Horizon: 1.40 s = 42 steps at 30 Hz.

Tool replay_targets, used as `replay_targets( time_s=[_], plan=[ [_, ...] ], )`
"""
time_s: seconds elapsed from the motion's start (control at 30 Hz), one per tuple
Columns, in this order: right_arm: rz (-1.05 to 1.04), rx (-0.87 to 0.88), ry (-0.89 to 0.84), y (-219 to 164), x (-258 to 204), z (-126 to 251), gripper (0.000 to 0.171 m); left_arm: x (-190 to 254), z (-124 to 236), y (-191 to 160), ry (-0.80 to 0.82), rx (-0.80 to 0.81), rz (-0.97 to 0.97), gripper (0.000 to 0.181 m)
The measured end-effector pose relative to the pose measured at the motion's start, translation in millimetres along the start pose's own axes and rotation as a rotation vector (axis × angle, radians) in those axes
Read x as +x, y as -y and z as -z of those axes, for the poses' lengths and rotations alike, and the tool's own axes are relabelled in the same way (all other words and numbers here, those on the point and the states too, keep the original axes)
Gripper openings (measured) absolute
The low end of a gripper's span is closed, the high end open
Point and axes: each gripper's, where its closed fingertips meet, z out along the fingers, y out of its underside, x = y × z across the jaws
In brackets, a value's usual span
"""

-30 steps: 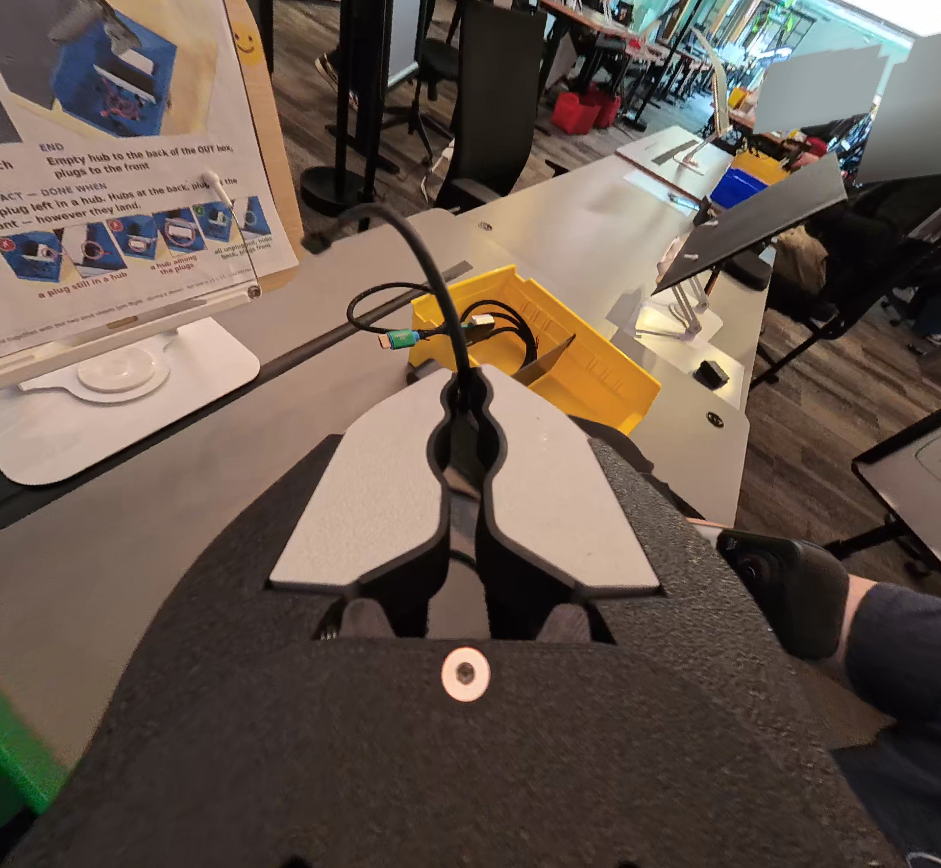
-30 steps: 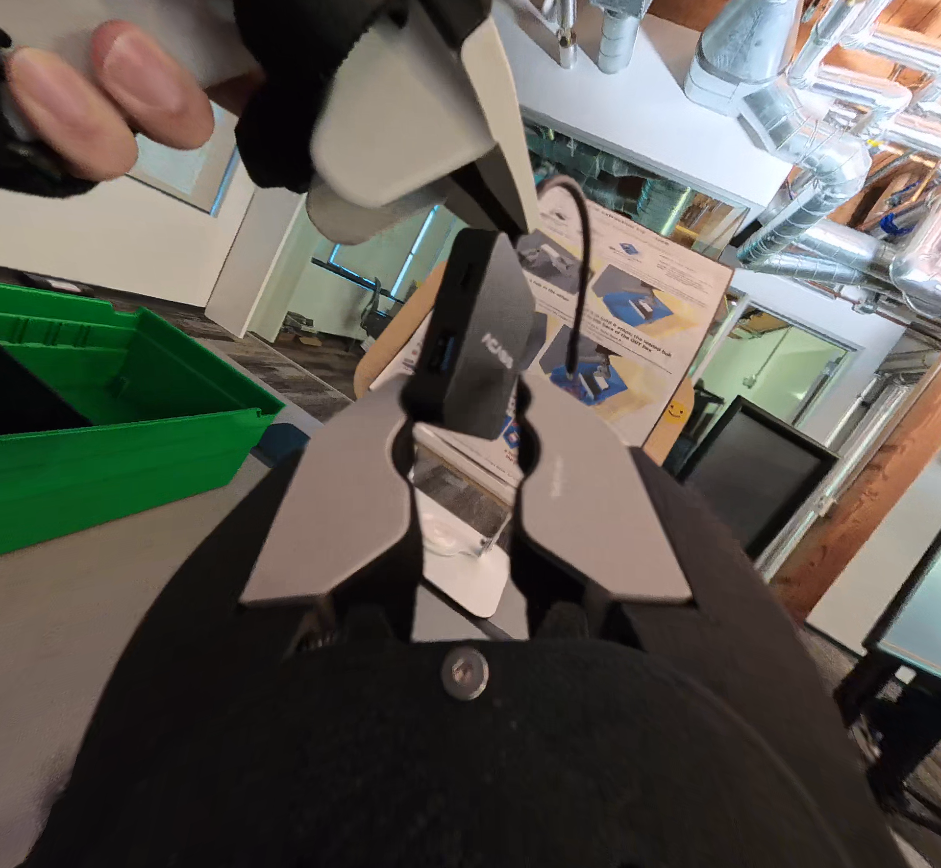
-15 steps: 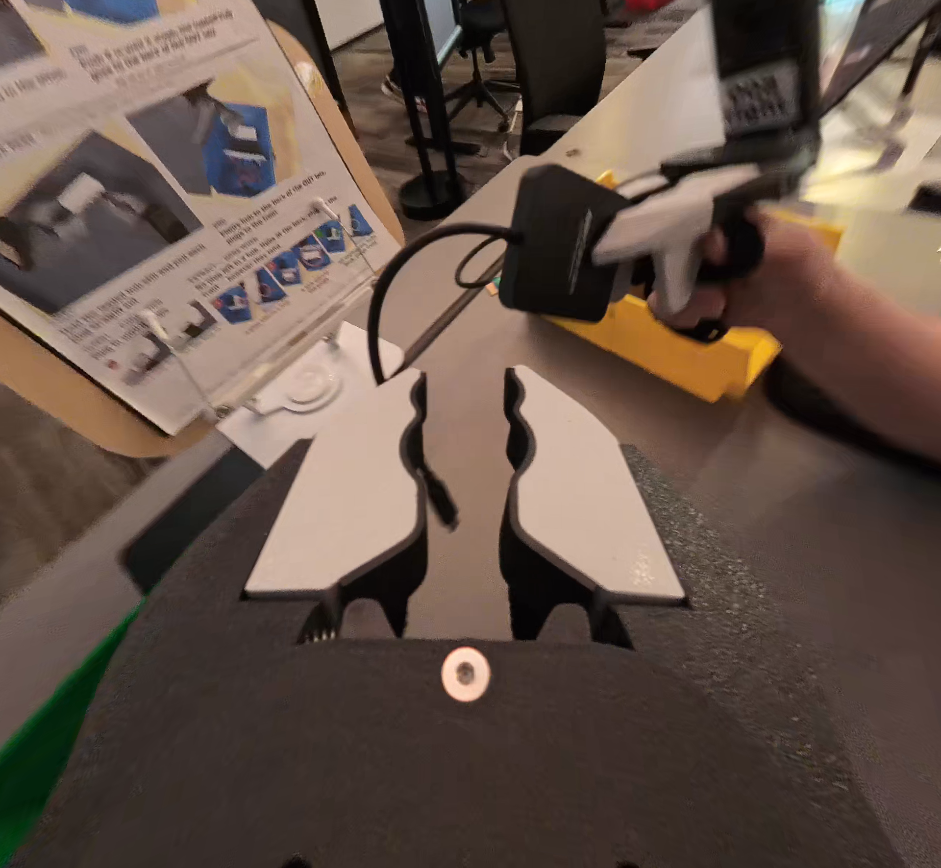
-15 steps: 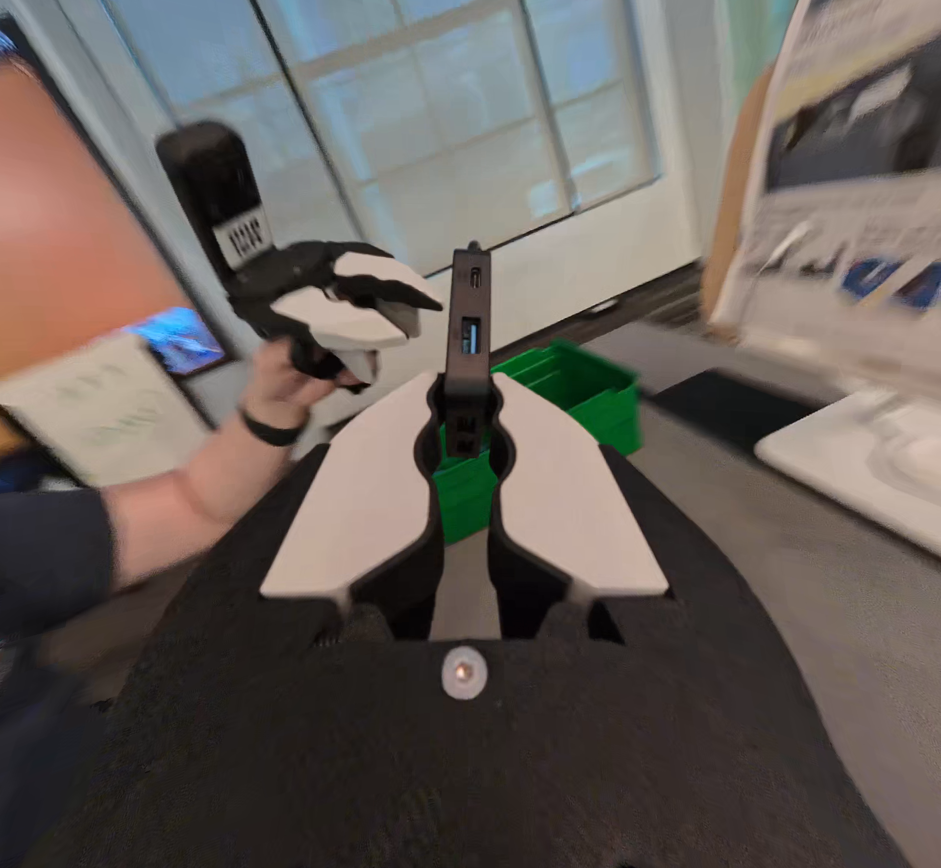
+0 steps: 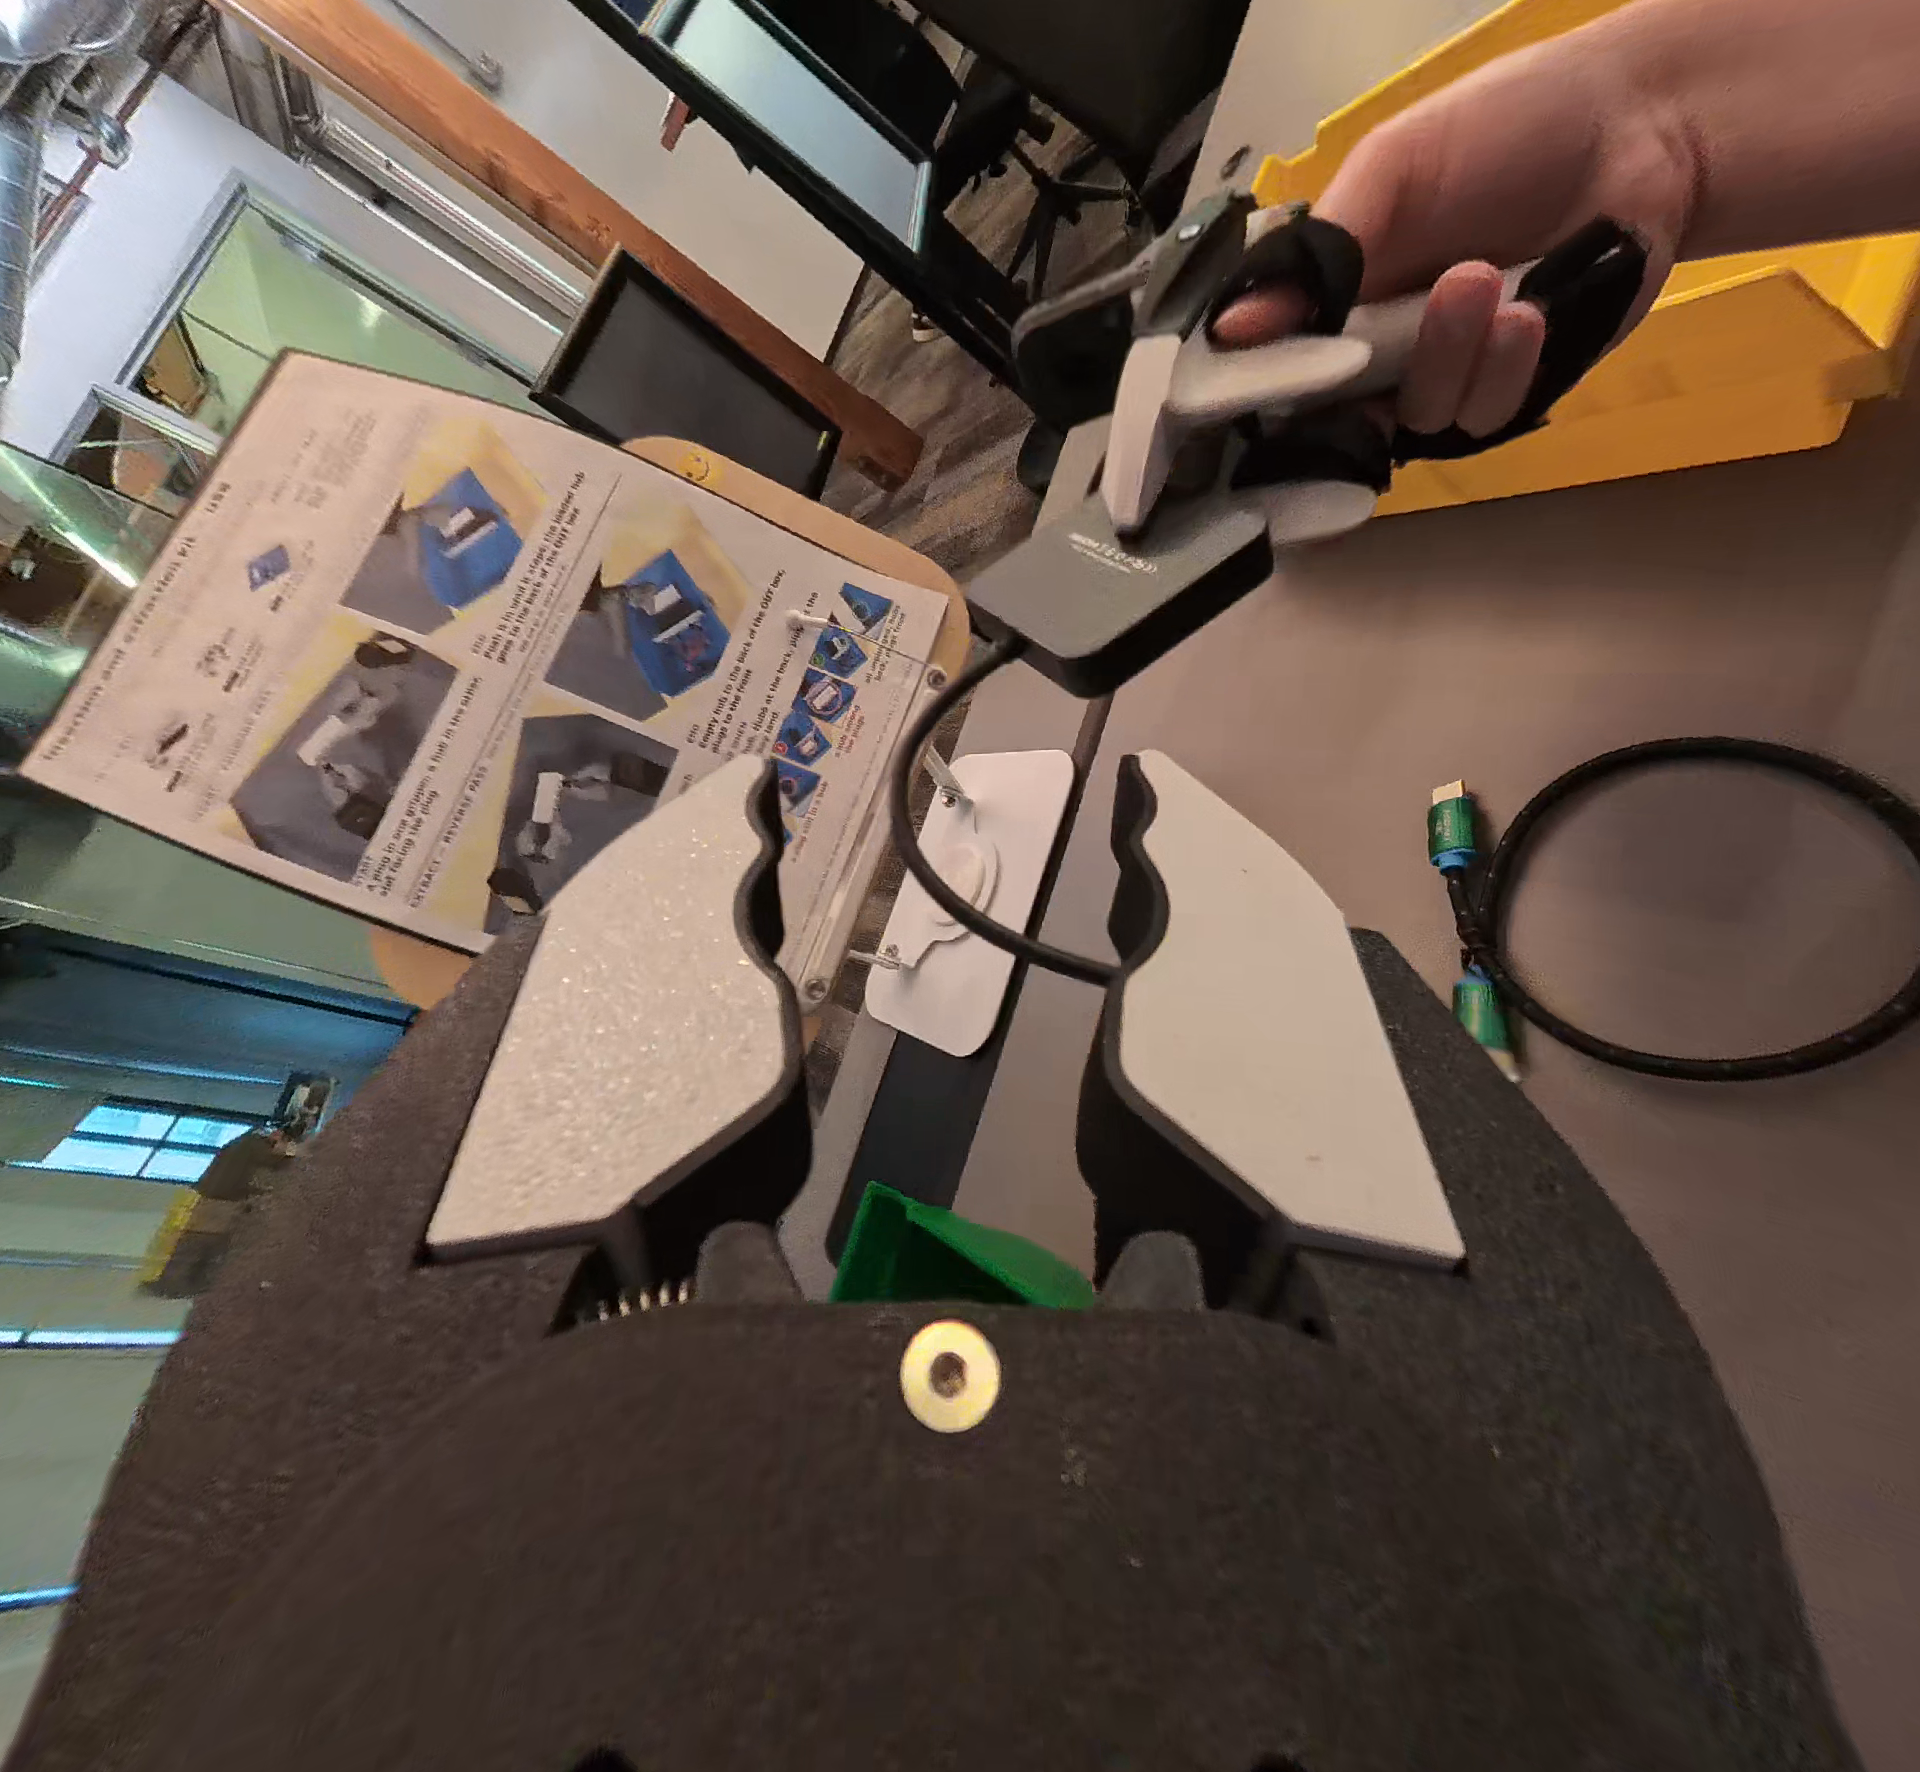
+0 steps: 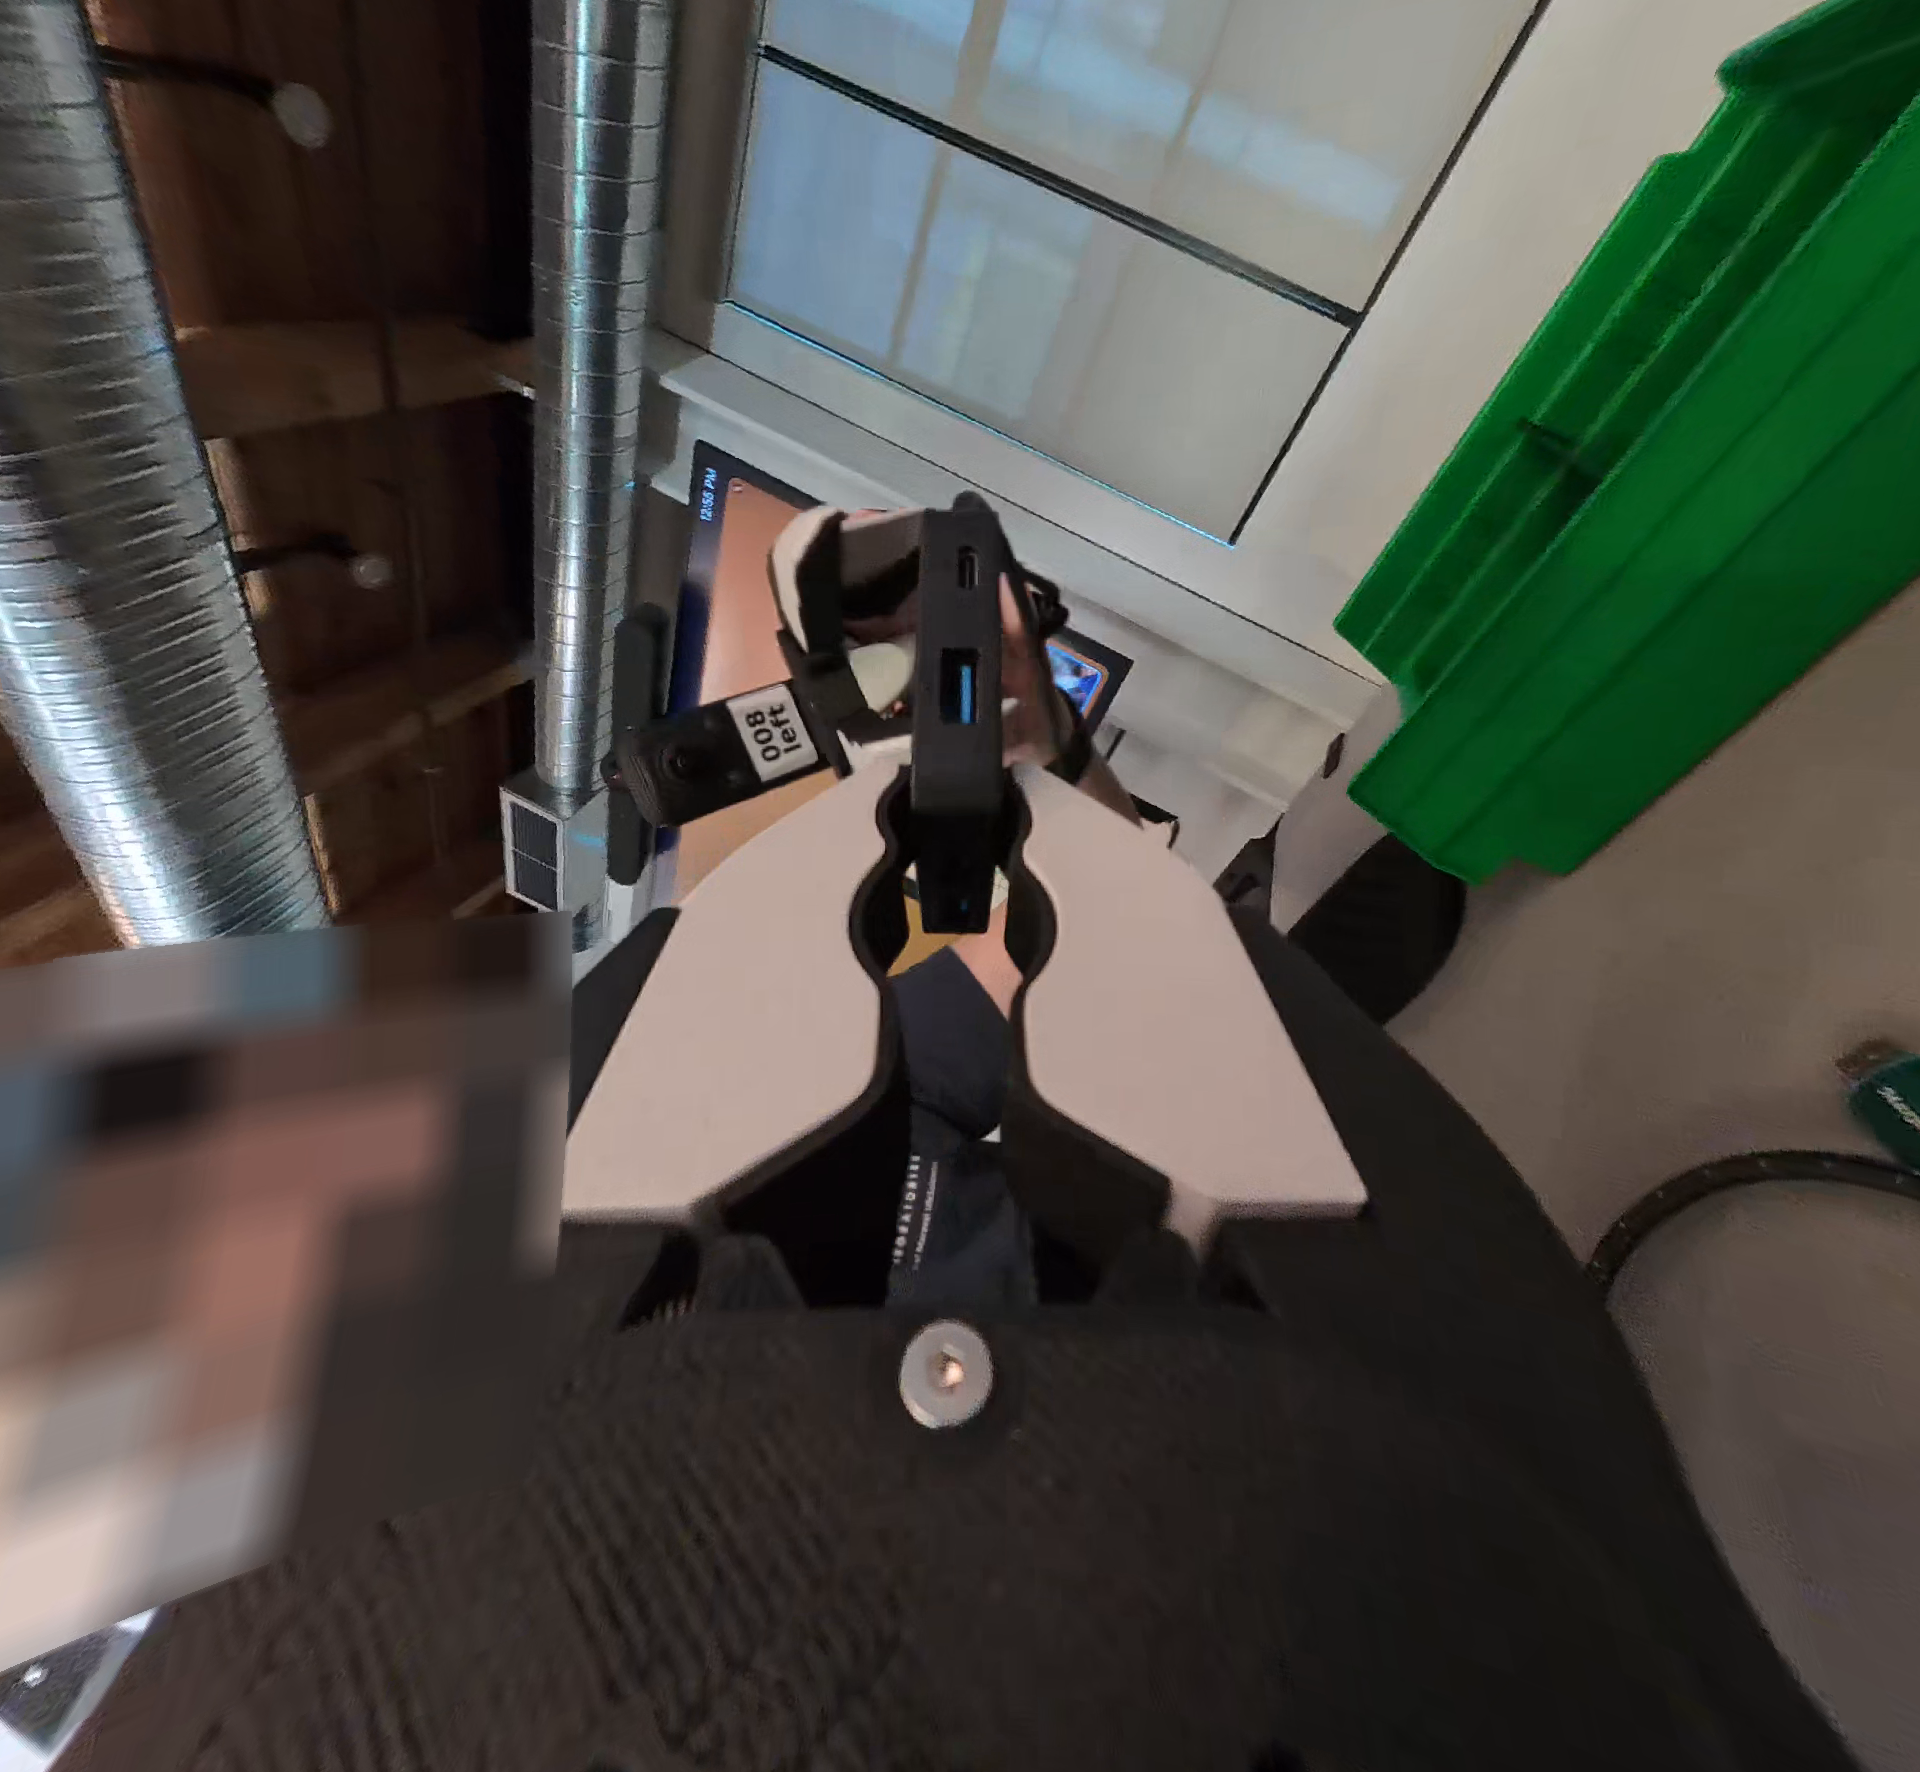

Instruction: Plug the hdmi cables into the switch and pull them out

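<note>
Now your right gripper clamps the switch in mid-air; your left gripper gapes empty. Light, rigid, smooth-sided, it could twist. The cable on the table is stiff: grip its green plug.

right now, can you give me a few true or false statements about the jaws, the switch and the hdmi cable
1. The right gripper is shut on the switch. True.
2. The left gripper has its jaws closed on the switch's cord. False: they stand open, the cord merely passing between them.
3. The hdmi cable is plugged into the switch. False: it lies coiled on the table, both plugs free.
4. A green bin is in view. True.
</note>
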Motion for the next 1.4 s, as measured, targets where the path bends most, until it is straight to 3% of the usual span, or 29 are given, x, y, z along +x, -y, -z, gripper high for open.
replay_targets(
  time_s=[0.27, 0.47, 0.53, 0.63, 0.77, 0.87, 0.97, 1.03, 1.13, 1.2, 1.33, 1.4],
  plan=[
    [-0.102, -0.095, 0.054, -18, 4, -14, 0.013, 42, -23, -10, -0.188, -0.121, -0.296, 0.063],
    [-0.181, -0.223, 0.084, -41, 8, -28, 0.013, 54, -31, -12, -0.185, -0.103, -0.391, 0.048],
    [-0.209, -0.256, 0.117, -48, 6, -32, 0.013, 60, -32, -13, -0.185, -0.093, -0.415, 0.033],
    [-0.210, -0.243, 0.130, -46, 9, -34, 0.015, 61, -31, -15, -0.162, -0.089, -0.407, 0.026],
    [-0.083, -0.278, 0.084, -46, 6, -31, 0.032, 62, -28, -13, -0.182, -0.071, -0.274, 0.015],
    [0.115, -0.306, -0.053, -43, 6, -23, 0.040, 61, -25, -15, -0.193, -0.081, -0.210, 0.015],
    [0.408, -0.356, -0.282, -41, 11, -8, 0.037, 56, -23, -19, -0.175, -0.098, -0.164, 0.015],
    [0.701, -0.348, -0.407, -32, 6, -3, 0.041, 53, -22, -19, -0.174, -0.091, -0.101, 0.015],
    [1.240, -0.265, -0.431, -29, -26, -15, 0.049, 52, -23, -21, -0.194, -0.094, -0.034, 0.015],
    [1.494, -0.277, -0.490, -37, -30, -25, 0.050, 52, -26, -23, -0.203, -0.108, -0.007, 0.015],
    [1.752, -0.417, -0.681, -45, -7, -36, 0.049, 61, -32, -19, -0.269, -0.089, 0.057, 0.015],
    [1.810, -0.456, -0.754, -43, 4, -38, 0.040, 69, -33, -14, -0.313, -0.072, 0.074, 0.015]
  ],
)
